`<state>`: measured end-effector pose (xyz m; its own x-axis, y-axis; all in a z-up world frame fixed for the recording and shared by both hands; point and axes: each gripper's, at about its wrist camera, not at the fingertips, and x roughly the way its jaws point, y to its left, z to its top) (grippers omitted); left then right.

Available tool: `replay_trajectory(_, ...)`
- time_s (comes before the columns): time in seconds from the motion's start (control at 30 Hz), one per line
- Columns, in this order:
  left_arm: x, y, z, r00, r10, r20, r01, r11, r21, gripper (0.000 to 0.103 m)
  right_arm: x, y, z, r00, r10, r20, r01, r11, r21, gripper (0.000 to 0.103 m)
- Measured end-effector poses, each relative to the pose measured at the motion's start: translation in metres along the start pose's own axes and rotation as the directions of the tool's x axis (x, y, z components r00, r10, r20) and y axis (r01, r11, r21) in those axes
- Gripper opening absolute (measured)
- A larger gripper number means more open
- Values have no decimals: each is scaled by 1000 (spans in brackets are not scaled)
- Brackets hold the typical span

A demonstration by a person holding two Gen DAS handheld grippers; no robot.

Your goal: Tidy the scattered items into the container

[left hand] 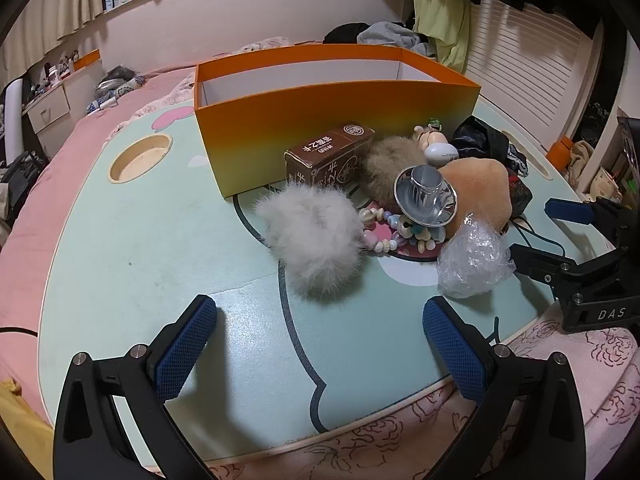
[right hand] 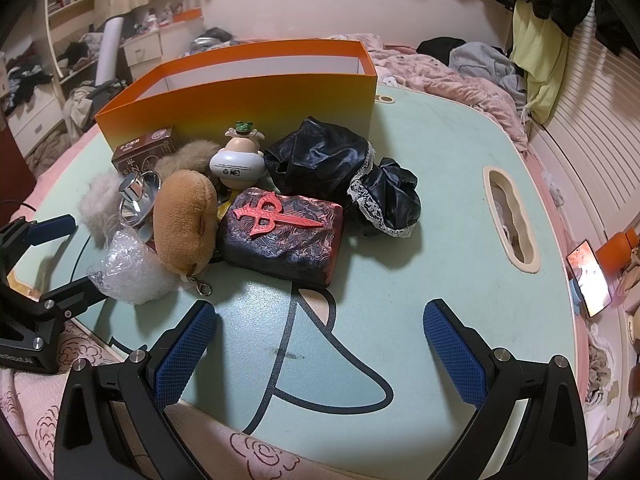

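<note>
1. The left gripper point(left hand: 320, 344) and the right gripper point(right hand: 320, 344) hover over the desk's point(right hand: 440, 208) near edge, jaws apart and holding nothing.
2. The orange box point(left hand: 320, 120) stands toward the far edge.
3. Just before it lie a white pompom point(left hand: 312, 236), brown carton point(left hand: 324, 156), capybara plush point(right hand: 184, 216) and embossed pouch point(right hand: 280, 236).

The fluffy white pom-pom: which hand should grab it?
Probably the left. The fluffy white pom-pom sits just ahead of the open left gripper. From the open right gripper, it lies far off, behind the crumpled clear plastic wrap.
</note>
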<state>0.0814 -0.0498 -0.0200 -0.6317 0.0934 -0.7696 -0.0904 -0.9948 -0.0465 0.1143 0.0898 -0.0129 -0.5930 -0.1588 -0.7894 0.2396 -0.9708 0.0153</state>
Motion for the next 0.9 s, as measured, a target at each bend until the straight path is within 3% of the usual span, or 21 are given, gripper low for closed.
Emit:
replay_trajectory(0.13,1,0,1,1000,30,-10,-30,1000,2,103,1,2,-2,1000,5,6,-5,1000,-5,103)
replay_trajectory(0.23,-2,5,1,1000,7,-5,-7,1000,-17,103,1,3,-2,1000,-4,5,4,1000,6,103)
replay_trajectory(0.47,-24,14,3,995,-30,94,34,998,-46,103,0,2,-3,1000,-6,6,6,1000,9,103)
replay_trajectory(0.67,-14,15,11,997,-61,52,63,997,-36,103,-2,2,-3,1000,-6,10,6,1000,12,103)
replay_trajectory(0.9,-20,19,16,988,-121,99,124,992,-20,103,-21,-11,-2,993,78,90,-84,994,72,103)
